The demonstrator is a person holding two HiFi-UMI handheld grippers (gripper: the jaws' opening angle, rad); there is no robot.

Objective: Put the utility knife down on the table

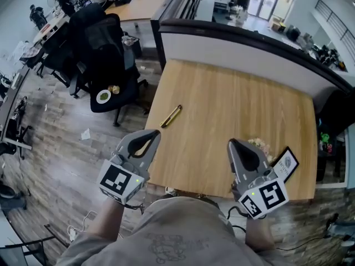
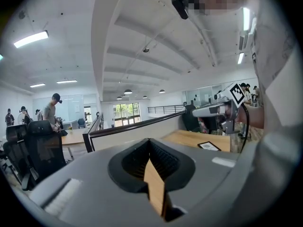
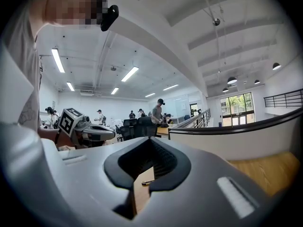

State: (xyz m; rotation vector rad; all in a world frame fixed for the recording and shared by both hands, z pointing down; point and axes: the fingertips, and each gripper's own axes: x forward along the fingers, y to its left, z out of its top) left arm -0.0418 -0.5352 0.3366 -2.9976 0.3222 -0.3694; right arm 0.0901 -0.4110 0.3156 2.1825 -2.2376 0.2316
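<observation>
Utility knife (image 1: 171, 116) flat on table (image 1: 233, 104), 1 o'clock of left gripper (image 1: 151, 134), 10 o'clock of right gripper (image 1: 233, 143), both jaw pairs together, empty.

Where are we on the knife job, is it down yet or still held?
Done: the knife lies flat on the table, apart from both grippers. In hand: nothing; the left gripper and right gripper are both shut and empty, at the table's near edge. Left: nothing that shows, it looks finished.
</observation>
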